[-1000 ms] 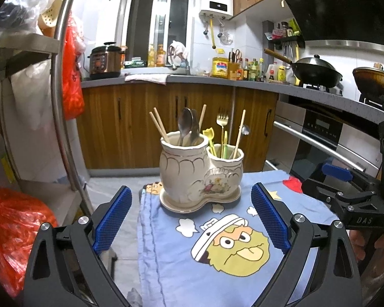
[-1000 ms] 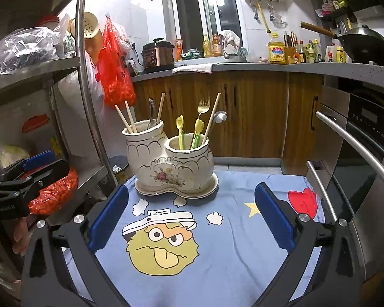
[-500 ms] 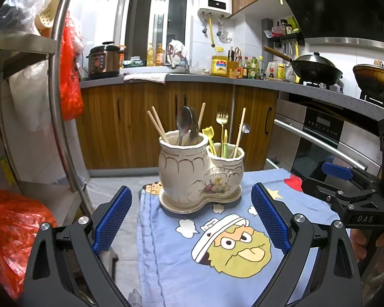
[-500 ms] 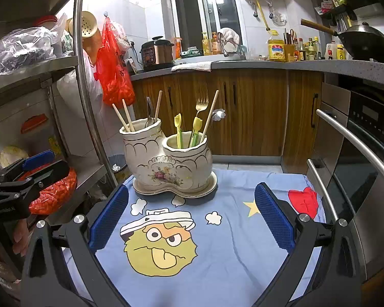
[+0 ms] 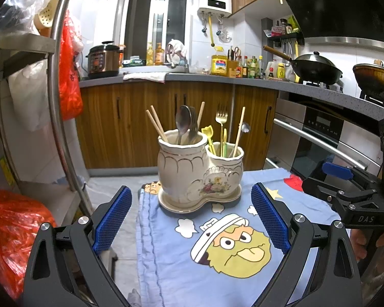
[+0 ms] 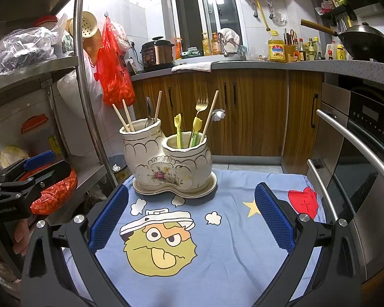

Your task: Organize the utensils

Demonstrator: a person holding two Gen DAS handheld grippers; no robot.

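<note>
Left wrist: left gripper (image 5: 190, 220) wide open, empty, low over blue cloth (image 5: 181, 276). Two-cup ceramic holder (image 5: 199, 171) dead ahead, centred between pads; utensils upright, chopsticks (image 5: 155, 125) lean left. Cloth's left edge close by.

Right wrist: right gripper (image 6: 192, 220) also spread, empty. Holder (image 6: 167, 165) ahead, slightly left; fork (image 6: 201, 105) near-vertical in right cup. Oven handle (image 6: 355, 143) crowds right; bare cloth between. Neither gripper clearly nearer.

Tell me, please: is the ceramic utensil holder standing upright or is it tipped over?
Upright. The ceramic utensil holder sits flat on its saucer on the blue cloth, both openings facing up, with chopsticks and a fork standing inside.
</note>
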